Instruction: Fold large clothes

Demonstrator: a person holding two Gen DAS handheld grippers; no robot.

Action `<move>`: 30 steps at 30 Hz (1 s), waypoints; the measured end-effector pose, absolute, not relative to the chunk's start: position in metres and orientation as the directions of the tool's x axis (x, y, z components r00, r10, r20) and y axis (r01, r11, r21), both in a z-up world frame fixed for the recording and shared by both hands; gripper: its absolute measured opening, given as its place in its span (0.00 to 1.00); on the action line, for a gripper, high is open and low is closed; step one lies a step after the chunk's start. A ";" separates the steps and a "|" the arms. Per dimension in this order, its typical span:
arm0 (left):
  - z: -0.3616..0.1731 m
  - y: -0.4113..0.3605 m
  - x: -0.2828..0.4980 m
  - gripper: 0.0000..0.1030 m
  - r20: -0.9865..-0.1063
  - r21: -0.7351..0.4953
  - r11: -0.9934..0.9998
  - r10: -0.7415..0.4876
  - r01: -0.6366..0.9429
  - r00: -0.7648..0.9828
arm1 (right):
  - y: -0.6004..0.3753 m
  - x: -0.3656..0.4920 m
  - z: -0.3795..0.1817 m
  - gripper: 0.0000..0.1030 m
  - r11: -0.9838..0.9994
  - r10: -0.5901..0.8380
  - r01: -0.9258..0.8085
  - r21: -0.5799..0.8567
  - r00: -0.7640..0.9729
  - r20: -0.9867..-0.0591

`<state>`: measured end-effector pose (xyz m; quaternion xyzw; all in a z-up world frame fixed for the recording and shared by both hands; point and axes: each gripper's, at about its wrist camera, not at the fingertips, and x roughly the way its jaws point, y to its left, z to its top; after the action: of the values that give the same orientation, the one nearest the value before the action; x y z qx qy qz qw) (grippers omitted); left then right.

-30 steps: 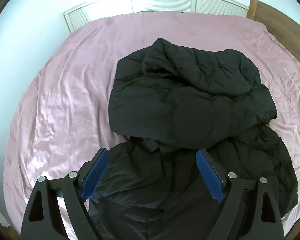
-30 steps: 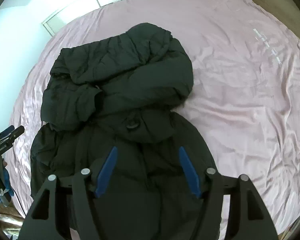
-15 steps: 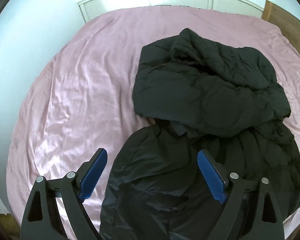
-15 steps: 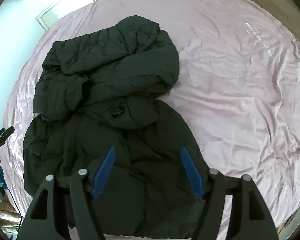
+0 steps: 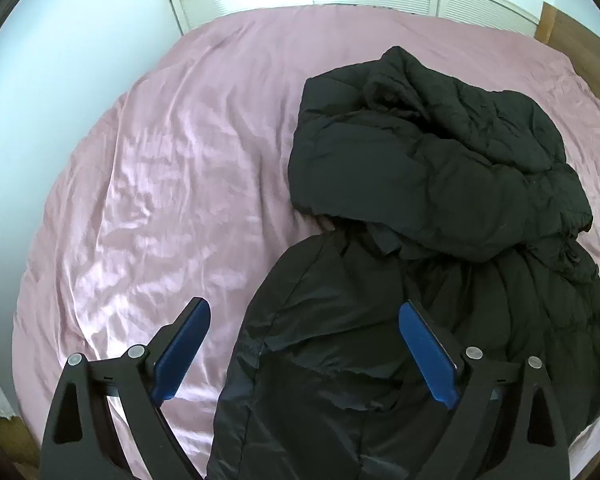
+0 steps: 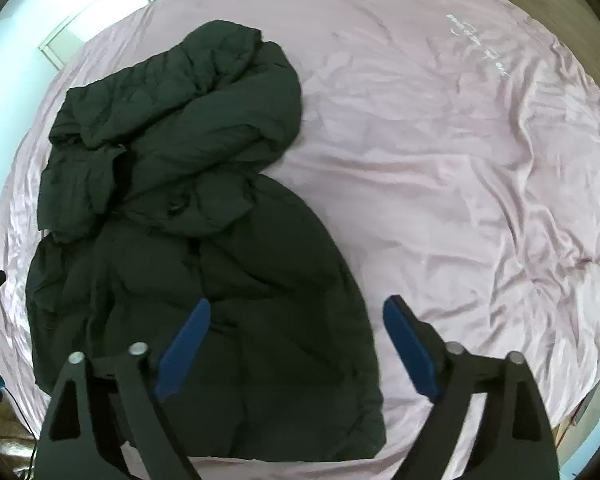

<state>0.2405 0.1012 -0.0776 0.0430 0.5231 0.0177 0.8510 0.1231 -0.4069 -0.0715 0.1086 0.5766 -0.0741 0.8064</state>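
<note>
A pink-sheeted bed point(image 5: 172, 184) fills the left wrist view; the black puffer jacket point(image 5: 428, 208) lies crumpled on it. The left hand-held gripper point(image 5: 304, 344) hovers spread wide over its left edge, holding nothing. In the right wrist view, the right hand-held gripper point(image 6: 296, 340) hangs agape over the jacket's right edge, empty.

Jacket point(image 5: 440, 208) on bed point(image 5: 172, 184)

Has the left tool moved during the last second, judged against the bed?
Yes. The left tool has shifted left: the black puffer jacket now sits right of centre, and the tool's left finger is over the bare pink sheet.
</note>
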 end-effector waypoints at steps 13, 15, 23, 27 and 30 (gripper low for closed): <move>-0.095 0.124 0.232 0.98 -0.913 0.073 0.997 0.081 -0.035 0.400 | -0.435 0.102 -0.093 1.00 0.946 0.002 0.312 0.089 0.269 -0.963; -0.096 0.126 0.232 0.98 -0.916 0.071 0.997 0.080 -0.037 0.394 | -0.437 0.100 -0.096 1.00 0.946 0.002 0.313 0.087 0.261 -0.965; -0.110 0.139 0.228 0.99 -0.938 0.063 0.998 0.069 -0.029 0.338 | -0.442 0.092 -0.105 1.00 0.943 0.007 0.322 0.086 0.240 -0.971; -0.122 0.163 0.222 0.99 -0.954 0.067 0.997 0.077 -0.047 0.289 | -0.448 0.087 -0.109 1.00 0.939 0.011 0.333 0.090 0.232 -0.973; -0.128 0.183 0.217 0.99 -0.960 0.067 0.994 0.086 -0.081 0.265 | -0.452 0.082 -0.112 1.00 0.935 0.019 0.341 0.099 0.230 -0.973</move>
<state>0.2168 0.1834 -0.1276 0.0020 0.6038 0.0528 0.7954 0.0820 -0.4523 -0.1118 0.1469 0.6116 -0.1044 0.7703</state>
